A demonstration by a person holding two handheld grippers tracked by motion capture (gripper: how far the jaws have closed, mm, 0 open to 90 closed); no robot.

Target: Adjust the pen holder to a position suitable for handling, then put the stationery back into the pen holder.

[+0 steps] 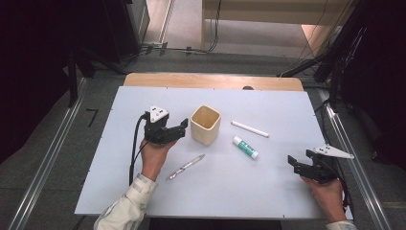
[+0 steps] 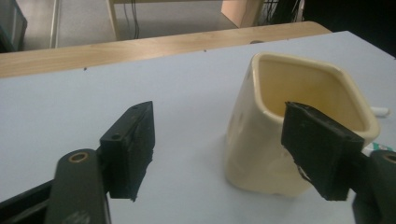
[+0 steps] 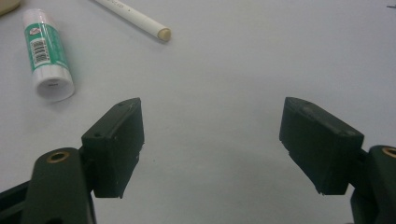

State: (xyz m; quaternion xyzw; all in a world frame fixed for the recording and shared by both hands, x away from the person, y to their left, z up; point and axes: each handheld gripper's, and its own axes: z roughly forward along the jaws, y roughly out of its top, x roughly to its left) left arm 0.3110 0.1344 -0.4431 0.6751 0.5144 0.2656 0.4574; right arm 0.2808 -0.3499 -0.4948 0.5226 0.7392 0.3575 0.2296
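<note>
Right gripper view: glue stick label print illegible, maybe barcode.

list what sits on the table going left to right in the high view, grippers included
left gripper → craft knife → cream cup → glue stick → right gripper

Pale board on a wooden table, grey floor, dark surroundings
</note>
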